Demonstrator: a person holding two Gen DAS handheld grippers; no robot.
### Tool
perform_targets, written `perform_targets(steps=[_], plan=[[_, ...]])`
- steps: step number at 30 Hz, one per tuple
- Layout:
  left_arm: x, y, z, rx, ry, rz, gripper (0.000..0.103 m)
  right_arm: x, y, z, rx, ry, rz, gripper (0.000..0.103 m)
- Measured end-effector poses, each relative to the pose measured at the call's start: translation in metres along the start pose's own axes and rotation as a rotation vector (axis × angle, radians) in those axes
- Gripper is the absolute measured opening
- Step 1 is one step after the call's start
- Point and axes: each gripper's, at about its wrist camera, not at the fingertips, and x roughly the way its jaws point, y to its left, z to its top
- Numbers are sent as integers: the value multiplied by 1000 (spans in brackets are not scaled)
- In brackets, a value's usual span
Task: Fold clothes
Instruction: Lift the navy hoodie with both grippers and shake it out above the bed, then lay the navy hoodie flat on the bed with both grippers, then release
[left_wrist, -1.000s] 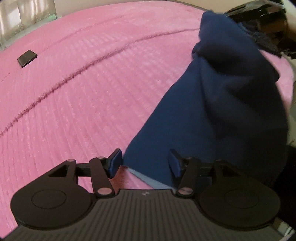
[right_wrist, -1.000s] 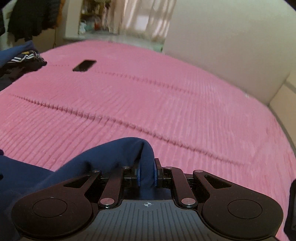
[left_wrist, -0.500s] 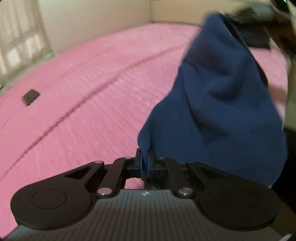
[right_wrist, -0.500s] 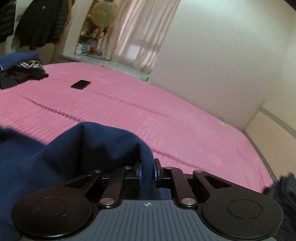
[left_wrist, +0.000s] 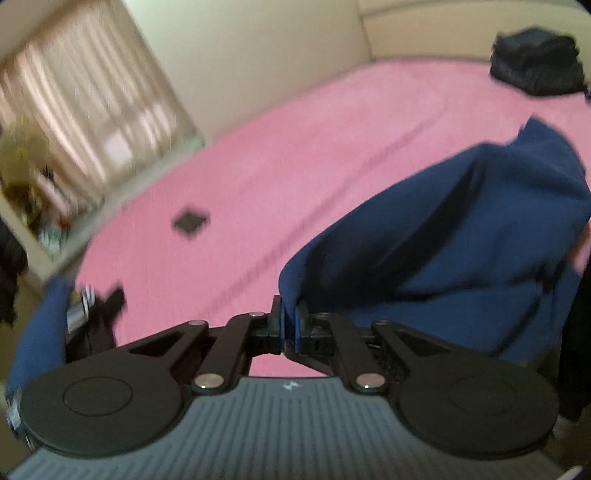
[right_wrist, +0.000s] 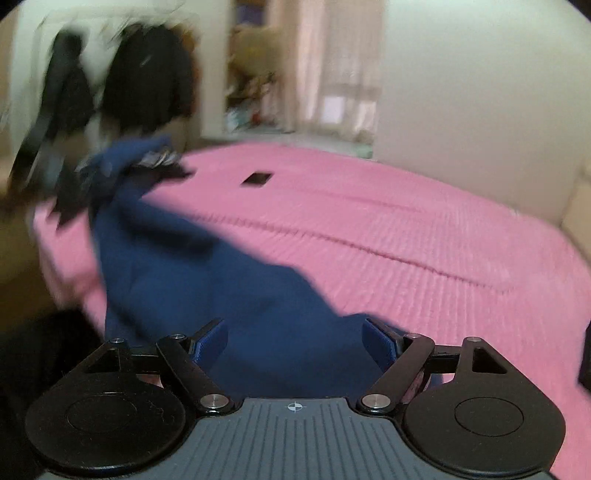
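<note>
Ribbed pink bedspread (left_wrist: 332, 155) fills both views; a small dark flat rectangle (right_wrist: 255, 179) lies on it, curtained window (left_wrist: 85, 107) behind. Left gripper (left_wrist: 290, 325) pinches a fold of the navy blue garment (left_wrist: 461, 236). Right gripper (right_wrist: 295, 341) is spread wide, the navy cloth draped between its fingers.

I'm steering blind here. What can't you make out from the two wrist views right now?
- Left wrist view: the navy garment runs off the right edge, so its shape and type are unclear.
- Left wrist view: the small dark object on the pink bedspread is blurred.
- Right wrist view: the clothes pile is smeared by motion.
- Right wrist view: whether the open right gripper touches the cloth.
</note>
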Motion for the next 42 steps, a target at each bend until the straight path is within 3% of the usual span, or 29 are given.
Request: perform_targets(steps=[4,9,11,12,13,14,18,21,25,29,32,35,38,42], plan=[[17,-1,-40,-66,79,-36,3,65,-34,2,-101,163,-16,80],[29,4,-54,-81,92,-47,3,134,-47,-1,-305,303,79,80],[37,13,-50,-89,89,-48,3,157,-56,-2,-312,365,160,76],[42,17,-47,-92,91,-49,3,166,-65,-2,-253,400,205,62],[48,20,-43,-95,93,-51,3,166,-74,-2,-203,412,222,26],[53,23,-38,-90,94,-53,3,162,-77,1,-184,406,196,13],[64,40,-6,-61,59,-50,3,133,-72,30,-174,307,145,12],[68,61,29,-39,-10,-27,4,119,-80,68,-208,196,28,12],[56,93,109,56,-183,76,5,83,-96,145,-228,-47,-188,4],[-3,117,167,116,-366,207,4,46,-91,181,-276,-215,-329,2],[-38,113,166,147,-421,235,4,30,-76,164,-294,-248,-369,0],[-50,86,130,163,-409,213,4,26,-54,109,-263,-212,-355,0],[-44,43,71,185,-330,147,4,23,-27,38,-195,-121,-332,0],[-20,-17,-22,133,-131,-12,5,18,8,-57,-103,1,-300,0]])
